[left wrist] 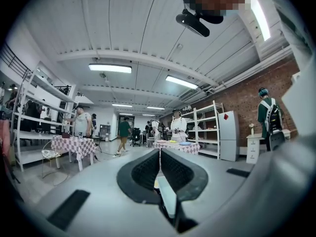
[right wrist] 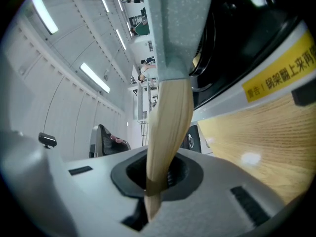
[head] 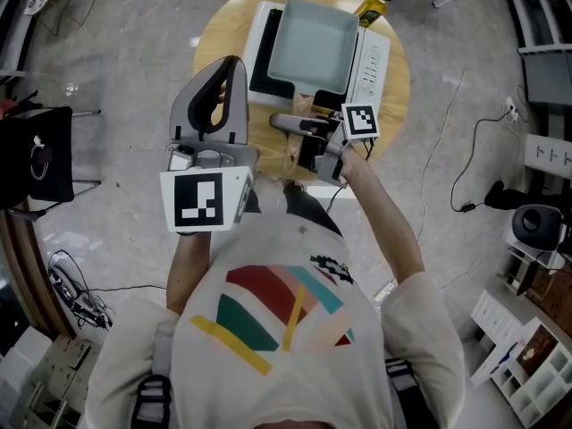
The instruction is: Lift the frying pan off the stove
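We list, in order:

1. Frying pan point(head: 315, 43): square, shallow, pale grey-green, with a speckled outer wall. Its inside shows only a smooth, flat floor. It sits on the stove point(head: 371, 65), a white slab with a dark top, just beyond the right fingers.
2. Handle point(right wrist: 168, 127): pale wood, flattened and tapering. It runs between the fingers of the right gripper point(right wrist: 159, 174), which are clamped on it.
3. Bottle point(head: 374, 5): yellow body, dark cap, past the pan's far corner, well apart from both pairs of fingers. Its contents may be oil; it is too small for us to tell.
4. Left gripper point(left wrist: 160, 169): raised above the round wooden table point(head: 223, 34), its ribbed black fingers pressed together on nothing.
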Available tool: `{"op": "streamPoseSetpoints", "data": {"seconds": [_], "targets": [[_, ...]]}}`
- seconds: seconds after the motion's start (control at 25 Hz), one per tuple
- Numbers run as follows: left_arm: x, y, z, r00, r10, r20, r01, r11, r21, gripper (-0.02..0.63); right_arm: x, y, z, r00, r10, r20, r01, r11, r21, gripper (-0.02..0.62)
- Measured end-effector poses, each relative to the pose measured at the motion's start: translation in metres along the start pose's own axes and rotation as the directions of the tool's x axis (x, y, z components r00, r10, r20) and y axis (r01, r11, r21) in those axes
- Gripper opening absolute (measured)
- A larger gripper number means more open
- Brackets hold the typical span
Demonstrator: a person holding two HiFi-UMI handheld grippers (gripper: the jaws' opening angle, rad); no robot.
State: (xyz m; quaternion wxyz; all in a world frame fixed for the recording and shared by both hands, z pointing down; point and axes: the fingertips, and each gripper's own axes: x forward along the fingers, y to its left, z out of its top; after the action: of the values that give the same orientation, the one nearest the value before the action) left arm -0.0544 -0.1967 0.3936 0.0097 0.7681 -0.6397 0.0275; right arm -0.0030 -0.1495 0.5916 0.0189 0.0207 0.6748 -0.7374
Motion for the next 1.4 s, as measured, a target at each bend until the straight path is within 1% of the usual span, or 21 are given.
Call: {"op": "streamPoseSetpoints", "data": {"seconds": [0.12,0.24,0.4,0.6,0.76,1.0,1.16,1.2,1.28,1.4], "targets": [[0.001,0.003,0.008,0.999,0.022,0.036,-0.021,0.999,-0.024,0.006,0.000,0.000,0.000,1.000,-0.022,0.003,0.022,0.999,-0.030,0.005],[0.001,0.003,0.012,0.998,0.024,0.051,-0.023,0.999,-0.023,0.006,0.001,0.000,0.000,1.000,-0.029,0.000,0.029,0.999,-0.041,0.002],[0.001,0.004,0.012,0.998,0.026,0.054,-0.024,0.999,-0.025,0.006,-0.001,-0.001,-0.001,0.999,-0.054,-0.011,0.053,0.997,-0.060,0.002],[-0.002,0.006,0.005,0.999,0.019,0.026,-0.019,1.000,-0.021,0.006,-0.002,-0.001,-0.003,0.998,-0.068,-0.016,0.067,0.996,-0.066,0.000],[-0.001,0.010,0.012,0.998,0.036,0.055,-0.034,0.999,-0.030,0.006,-0.001,0.003,0.000,0.997,-0.081,-0.011,0.080,0.994,-0.069,0.000],[-0.007,0.013,0.013,0.997,0.045,0.055,-0.043,0.998,-0.038,0.006,-0.004,0.007,0.001,0.992,-0.127,-0.010,0.126,0.988,-0.088,0.000],[-0.013,0.015,0.005,0.999,0.027,0.019,-0.026,0.999,-0.039,0.006,-0.003,0.023,0.002,0.991,-0.135,-0.003,0.133,0.983,-0.130,0.000],[-0.012,0.015,0.007,0.999,0.027,0.022,-0.026,0.999,-0.040,0.006,-0.003,0.030,0.005,0.991,-0.133,-0.002,0.131,0.981,-0.145,0.000],[-0.005,0.016,0.018,0.998,0.037,0.055,-0.035,0.999,-0.042,0.006,-0.002,0.046,0.016,0.991,-0.133,0.003,0.132,0.973,-0.188,0.000],[-0.001,0.016,0.029,0.995,0.044,0.088,-0.040,0.998,-0.041,0.006,-0.002,0.073,0.028,0.989,-0.149,0.007,0.146,0.952,-0.269,0.000]]}}
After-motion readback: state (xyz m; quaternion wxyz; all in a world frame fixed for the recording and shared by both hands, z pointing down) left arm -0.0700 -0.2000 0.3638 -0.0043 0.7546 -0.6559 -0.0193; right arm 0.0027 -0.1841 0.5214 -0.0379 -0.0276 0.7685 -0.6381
